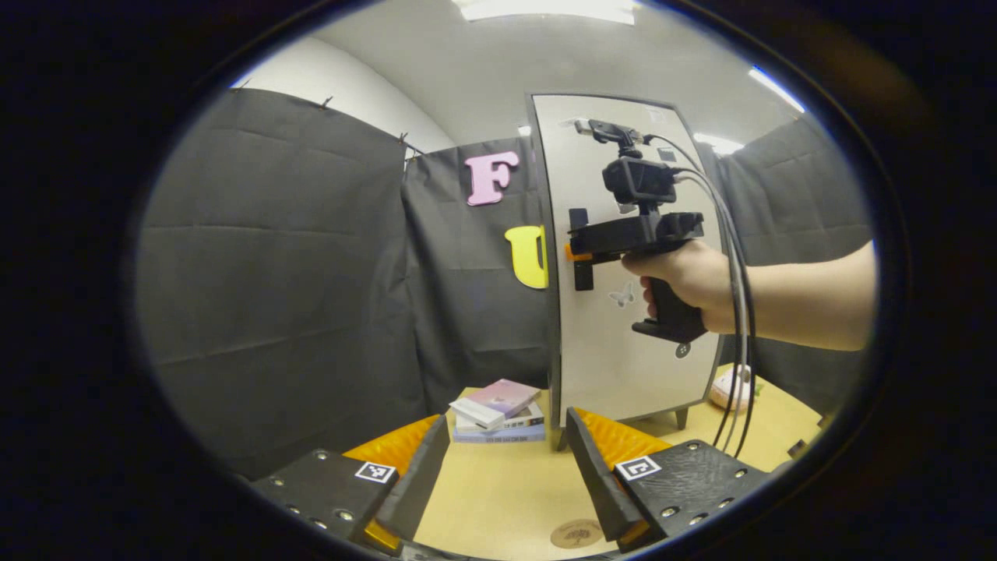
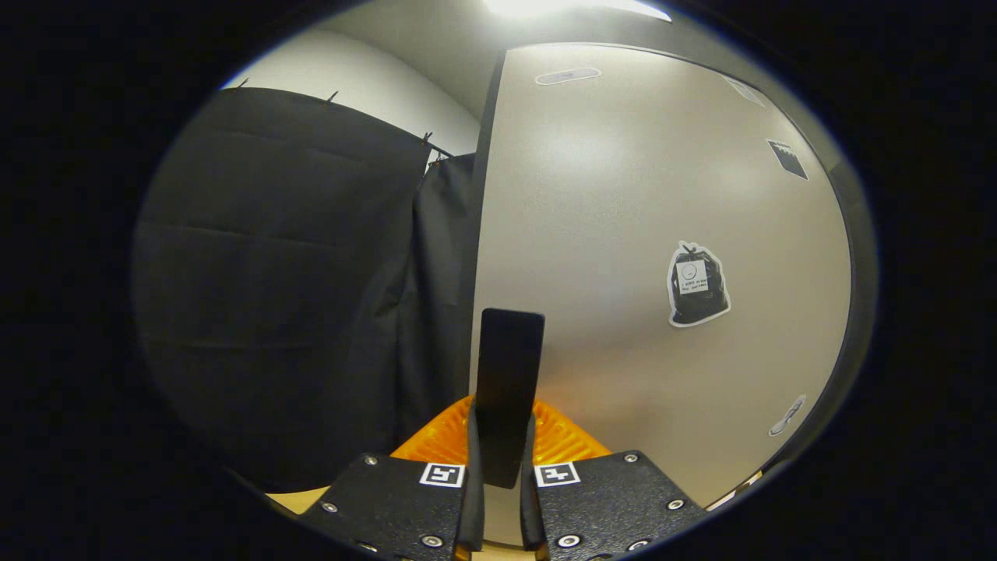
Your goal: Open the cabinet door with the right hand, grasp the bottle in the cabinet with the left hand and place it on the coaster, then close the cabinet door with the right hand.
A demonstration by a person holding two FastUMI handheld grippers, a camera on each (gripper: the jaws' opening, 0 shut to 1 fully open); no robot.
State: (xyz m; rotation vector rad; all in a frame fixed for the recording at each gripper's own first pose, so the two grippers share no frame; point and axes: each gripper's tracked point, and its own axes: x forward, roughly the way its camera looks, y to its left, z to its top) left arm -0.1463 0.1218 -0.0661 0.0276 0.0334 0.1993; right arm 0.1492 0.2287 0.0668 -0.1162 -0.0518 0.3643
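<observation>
A tall cabinet stands on the table, and its pale door (image 1: 615,351) looks closed and hides the inside. A black vertical handle (image 1: 578,226) sits near the door's left edge. A hand holds my right gripper (image 1: 580,253) at that handle. In the right gripper view the door (image 2: 639,218) is very close, and my right gripper (image 2: 502,440) is shut on the handle (image 2: 510,358), one finger on each side. My left gripper (image 1: 506,432) hangs open above the table with nothing between its fingers. A round brown coaster (image 1: 576,534) lies on the table just below it.
A stack of books (image 1: 498,413) lies left of the cabinet's foot. A pink and white object (image 1: 731,387) rests on the wooden table (image 1: 498,491) right of the cabinet. Cables (image 1: 736,327) hang from the right gripper. Black cloth walls close off the back and left.
</observation>
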